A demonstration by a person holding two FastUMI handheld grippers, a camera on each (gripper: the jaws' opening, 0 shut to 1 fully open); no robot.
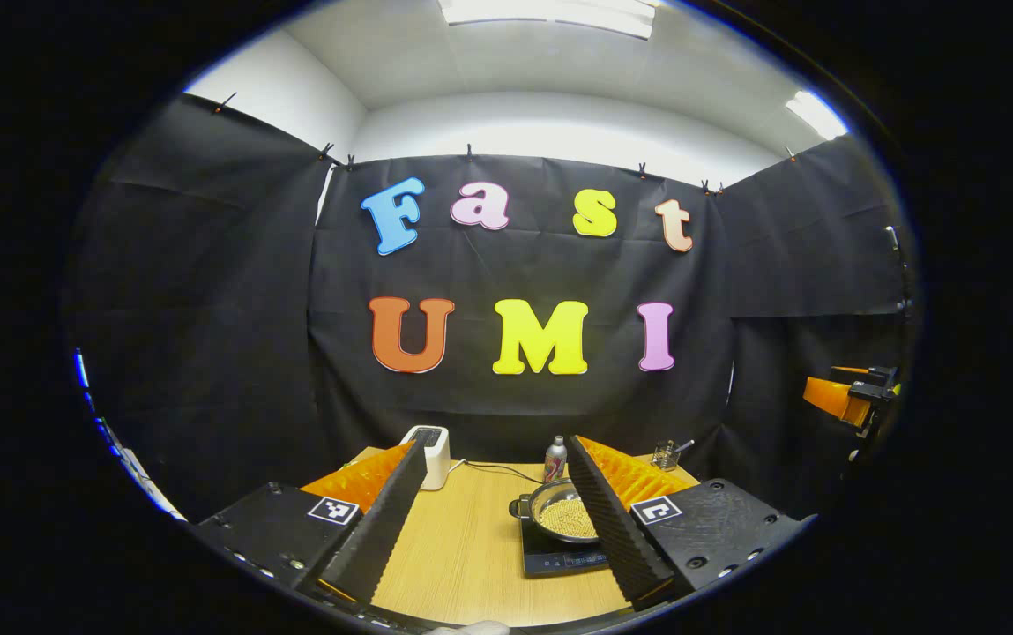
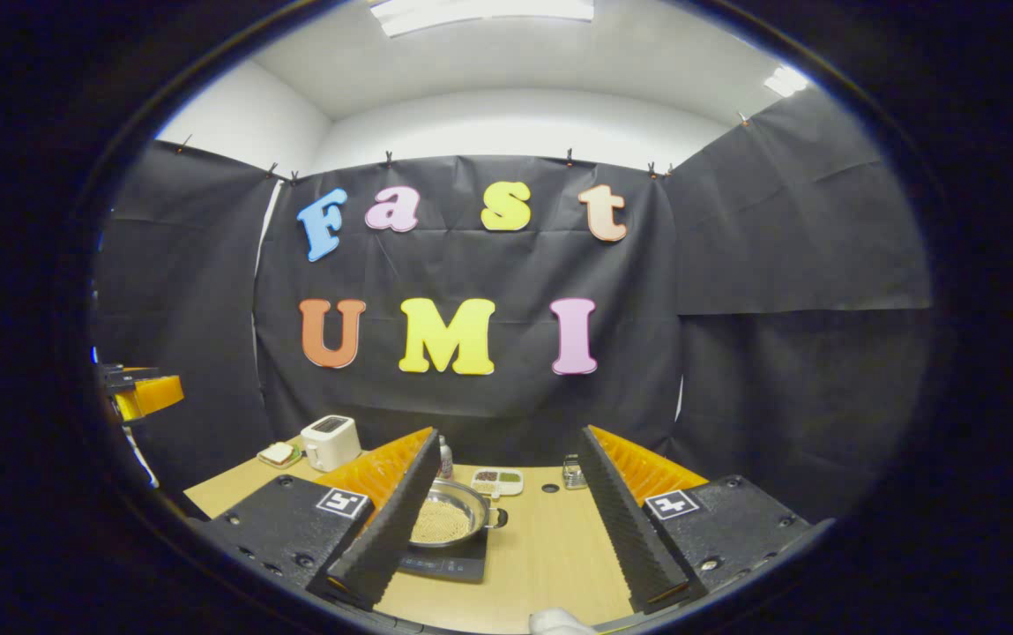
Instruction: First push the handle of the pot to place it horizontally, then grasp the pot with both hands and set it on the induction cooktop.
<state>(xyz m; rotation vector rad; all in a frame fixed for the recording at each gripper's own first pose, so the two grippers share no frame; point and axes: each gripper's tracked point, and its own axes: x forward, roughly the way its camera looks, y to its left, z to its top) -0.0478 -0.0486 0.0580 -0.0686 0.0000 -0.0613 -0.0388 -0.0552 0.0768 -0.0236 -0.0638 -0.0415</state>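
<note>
Both tongs: black ribbed fingers, orange backs, square black-and-white markers, screws.

The pot sits on the induction cooktop, with the toaster behind, on the table.

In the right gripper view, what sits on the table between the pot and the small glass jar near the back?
A white divided dish lies between the pot and the jar, beside a dark round spot on the table.
</note>
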